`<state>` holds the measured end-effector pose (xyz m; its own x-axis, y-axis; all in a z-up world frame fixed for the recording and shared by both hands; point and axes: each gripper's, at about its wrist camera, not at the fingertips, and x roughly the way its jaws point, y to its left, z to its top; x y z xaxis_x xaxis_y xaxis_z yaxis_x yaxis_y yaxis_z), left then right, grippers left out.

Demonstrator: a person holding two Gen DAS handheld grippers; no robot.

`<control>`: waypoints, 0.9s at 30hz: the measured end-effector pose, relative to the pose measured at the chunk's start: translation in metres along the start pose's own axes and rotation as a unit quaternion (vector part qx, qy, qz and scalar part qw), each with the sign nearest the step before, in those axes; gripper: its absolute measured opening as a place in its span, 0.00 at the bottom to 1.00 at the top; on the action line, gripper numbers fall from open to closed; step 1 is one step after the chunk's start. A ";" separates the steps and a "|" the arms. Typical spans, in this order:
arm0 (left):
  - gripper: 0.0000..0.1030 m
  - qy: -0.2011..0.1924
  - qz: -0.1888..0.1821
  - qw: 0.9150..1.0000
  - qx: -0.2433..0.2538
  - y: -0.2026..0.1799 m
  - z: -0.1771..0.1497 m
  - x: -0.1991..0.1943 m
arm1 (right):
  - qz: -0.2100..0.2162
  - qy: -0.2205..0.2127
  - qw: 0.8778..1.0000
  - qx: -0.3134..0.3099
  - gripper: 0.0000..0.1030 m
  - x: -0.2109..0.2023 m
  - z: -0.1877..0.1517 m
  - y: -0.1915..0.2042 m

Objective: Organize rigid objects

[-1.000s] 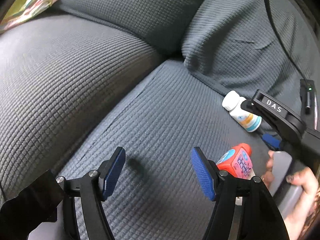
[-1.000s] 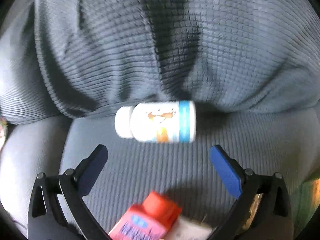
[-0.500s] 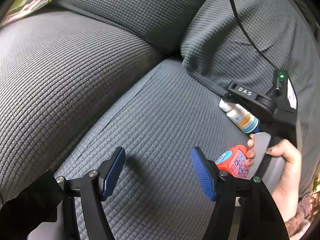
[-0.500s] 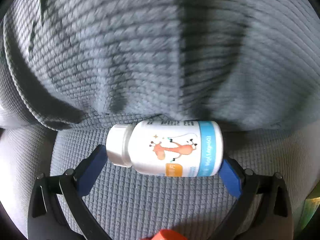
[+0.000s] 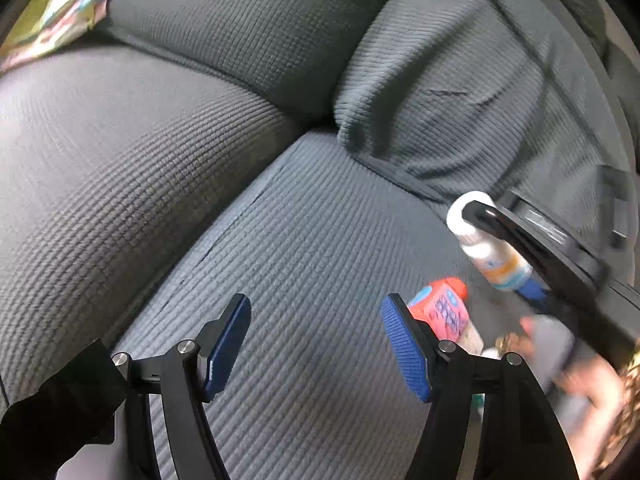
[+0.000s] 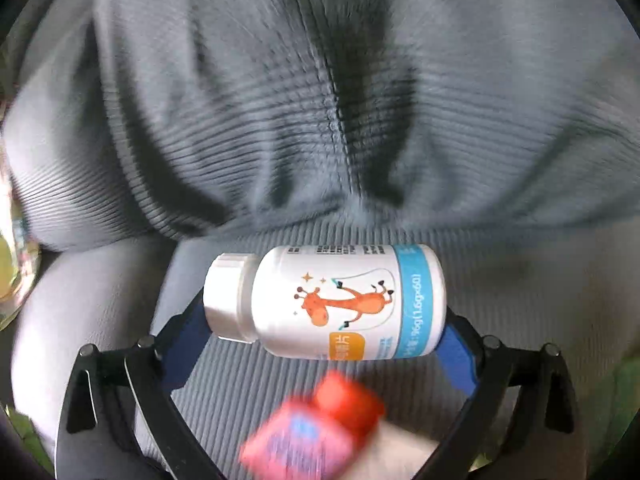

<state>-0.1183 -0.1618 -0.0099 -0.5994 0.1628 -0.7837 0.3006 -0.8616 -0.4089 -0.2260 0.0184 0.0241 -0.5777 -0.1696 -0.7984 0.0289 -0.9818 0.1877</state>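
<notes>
The right gripper [image 6: 320, 344] is closing its fingers [image 6: 456, 348] end to end on a white pill bottle [image 6: 328, 304], lying crosswise above the grey sofa seat [image 5: 312, 248]. The left gripper [image 5: 316, 344] is hovering with fingers spread and empty. A red bottle [image 5: 440, 308] is lying just right of it.
</notes>
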 end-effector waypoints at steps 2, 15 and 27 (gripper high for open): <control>0.67 -0.006 -0.001 1.000 0.015 -0.003 -0.009 -0.009 | 0.011 -0.007 1.000 -0.001 0.95 -0.034 -0.019 0.000; 0.67 0.070 -0.028 0.992 0.106 -0.037 -0.086 -0.028 | 0.000 0.030 0.998 0.058 0.95 -0.094 -0.143 -0.047; 0.67 0.097 -0.023 0.987 0.125 -0.041 -0.098 -0.018 | 0.018 0.087 0.990 0.107 0.99 -0.065 -0.158 -0.073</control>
<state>-0.0474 -0.0824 -0.0251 -0.4476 0.2735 -0.8514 0.0682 -0.9389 -0.3374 -0.0611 0.0878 -0.0281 -0.4288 -0.2346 -0.8724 -0.1374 -0.9375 0.3197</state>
